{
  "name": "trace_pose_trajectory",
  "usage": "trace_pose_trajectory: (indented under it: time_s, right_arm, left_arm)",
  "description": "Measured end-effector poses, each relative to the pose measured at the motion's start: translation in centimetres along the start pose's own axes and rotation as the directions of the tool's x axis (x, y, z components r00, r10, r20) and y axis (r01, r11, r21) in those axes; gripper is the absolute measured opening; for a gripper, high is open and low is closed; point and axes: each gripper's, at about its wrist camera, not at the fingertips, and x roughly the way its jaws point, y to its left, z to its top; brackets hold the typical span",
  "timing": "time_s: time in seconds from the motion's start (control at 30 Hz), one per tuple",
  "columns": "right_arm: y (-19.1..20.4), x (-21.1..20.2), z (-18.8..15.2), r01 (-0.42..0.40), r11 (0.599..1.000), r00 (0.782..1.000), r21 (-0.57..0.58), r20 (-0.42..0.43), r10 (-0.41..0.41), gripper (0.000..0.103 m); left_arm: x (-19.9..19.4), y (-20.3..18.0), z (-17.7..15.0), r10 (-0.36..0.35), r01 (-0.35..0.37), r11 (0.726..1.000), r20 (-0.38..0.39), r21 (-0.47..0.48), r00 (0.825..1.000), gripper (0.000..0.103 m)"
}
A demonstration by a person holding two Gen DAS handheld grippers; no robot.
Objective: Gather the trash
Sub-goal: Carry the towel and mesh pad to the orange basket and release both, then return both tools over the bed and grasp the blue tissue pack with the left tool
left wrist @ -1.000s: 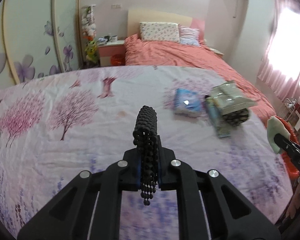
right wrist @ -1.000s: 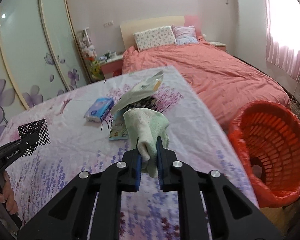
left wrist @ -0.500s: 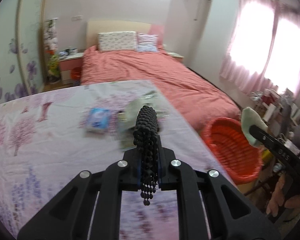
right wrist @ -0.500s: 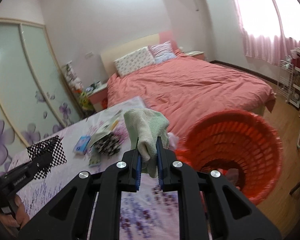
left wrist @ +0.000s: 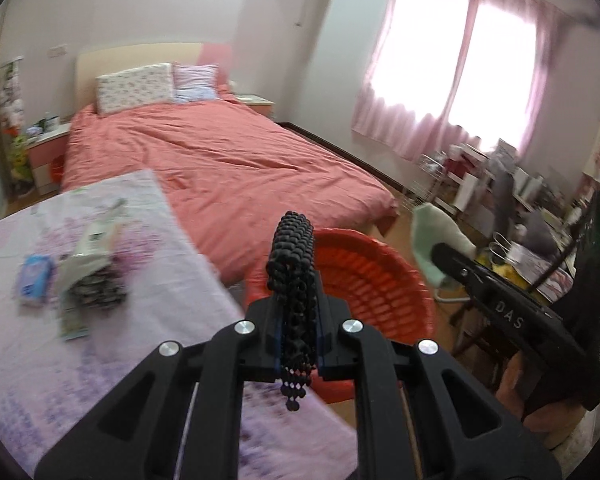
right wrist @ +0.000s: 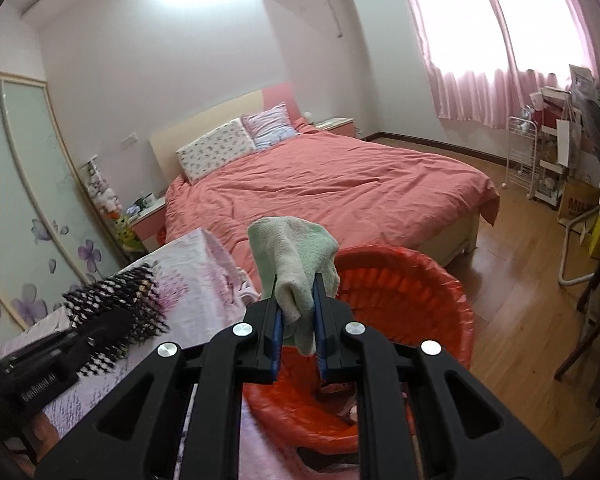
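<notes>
Two grippers, each clamped on one item. Left gripper (left wrist: 296, 340): black plastic, jaws closed on a black-and-white houndstooth cloth (left wrist: 294, 280), knobbly and net-like in texture, standing up in a rolled column between the fingers with a short tail hanging below them. Right gripper (right wrist: 297, 332): same build, blue-lined pads, jaws pinched on a pale green terry cloth (right wrist: 294, 264), soft and crumpled, folded over above the fingertips with one corner drooping beneath.

One orange basket (right wrist: 416, 292): round, slatted plastic, lined with an orange bag; sits on the wood floor just beside the table edge. It lies directly ahead of and below both grippers; the green cloth hangs over its near rim.

One table cover (left wrist: 112, 320): pale fabric printed with purple trees. On it, well to the left of the left gripper: a small blue tissue pack (left wrist: 34, 280), a crinkled whitish wrapper (left wrist: 90, 252) over a dark patterned item; details blurred.

One bed (right wrist: 332, 184): salmon quilt, wrinkled, two pillows.
</notes>
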Motion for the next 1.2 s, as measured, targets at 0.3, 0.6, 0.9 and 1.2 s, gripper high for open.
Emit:
trace_pose_trajectory:
  time_s: [0.3,0.6,0.9,1.2]
  right_arm:
    - [-3.7,2.1,0.5,0.004,0.998,1.000,0.065,-0.002,-0.004,0.014]
    - [-5.6,4.2,-0.1,0.006,0.993,0.999,0.115,-0.042,-0.001,0.040]
    - [-4.4,3.7,0.1,0.035,0.997,0.998,0.068,-0.044,-0.032,0.041]
    - [-0.9,3.0,-0.1,0.011,1.000,0.999,-0.018,-0.049,-0.012,0.041]
  left_arm:
    - [6.4,-2.7,0.2,-0.060,0.062,0.998,-0.065,0.030,0.996,0.013]
    - [10.4,-1.3,-0.8,-0.004,0.006,1.000,-0.135,0.015,0.991,0.048]
    - [8.4,1.4,-1.4,0.080,-0.077,0.997,-0.121,0.028,0.989,0.058]
    - [4.0,5.5,-2.3,0.202,-0.200,0.979,-0.080,0.040,0.976,0.064]
